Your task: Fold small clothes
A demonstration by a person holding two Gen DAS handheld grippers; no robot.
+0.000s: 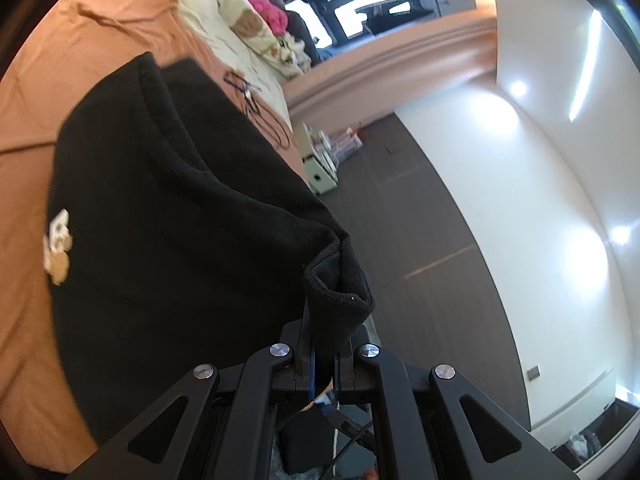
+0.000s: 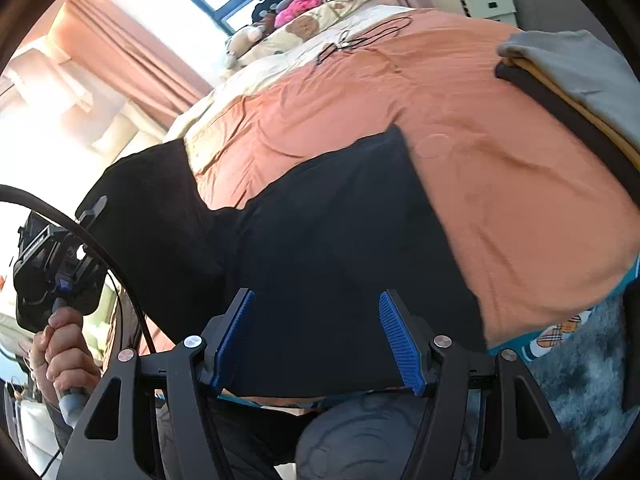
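Note:
A black small garment [image 1: 180,220] with a little bear patch [image 1: 58,246] hangs over the orange bed cover [image 1: 100,40]. My left gripper [image 1: 324,344] is shut on the garment's ribbed edge [image 1: 344,292], and cloth hides its fingertips. In the right wrist view the same black garment [image 2: 328,240] lies spread on the bed, one corner lifted at the left by the left gripper [image 2: 94,208], which a hand [image 2: 64,344] holds. My right gripper [image 2: 316,300] stands open just over the garment's near edge. Its blue pads [image 2: 400,344] are apart and press on nothing.
A stack of folded clothes [image 2: 580,76], grey on top, sits at the bed's right side. A black cable [image 2: 360,40] and stuffed toys [image 2: 300,4] lie toward the head of the bed. A grey rug [image 2: 580,380] covers the floor by the bed. White boxes [image 1: 320,164] stand on the dark floor.

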